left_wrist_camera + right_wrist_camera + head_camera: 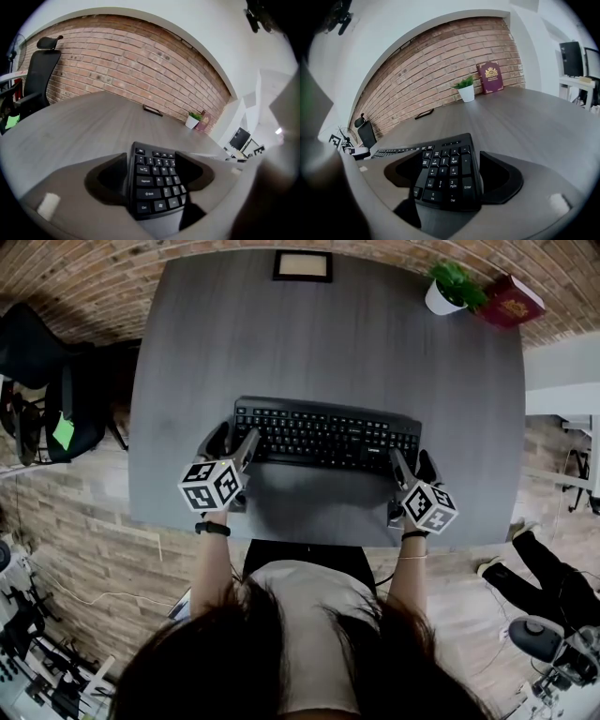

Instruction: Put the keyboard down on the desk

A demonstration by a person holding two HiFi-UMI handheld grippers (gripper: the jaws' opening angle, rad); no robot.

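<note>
Keyboard point(328, 434) lies lengthwise across the middle of the bench point(328, 343), a little toward the 6 o'clock edge. Whether it rests on the surface or hangs just above it cannot be told.

Left hand-held gripper point(236, 439) is clamped on the keyboard's 9 o'clock end, the Esc-to-Ctrl column showing between its jaws. Right hand-held gripper point(411, 460) is clamped on the 3 o'clock end, over the number pad.

Plant point(455, 285) and book point(511, 301) stand together at the 1 o'clock corner, well apart from the keyboard.
</note>
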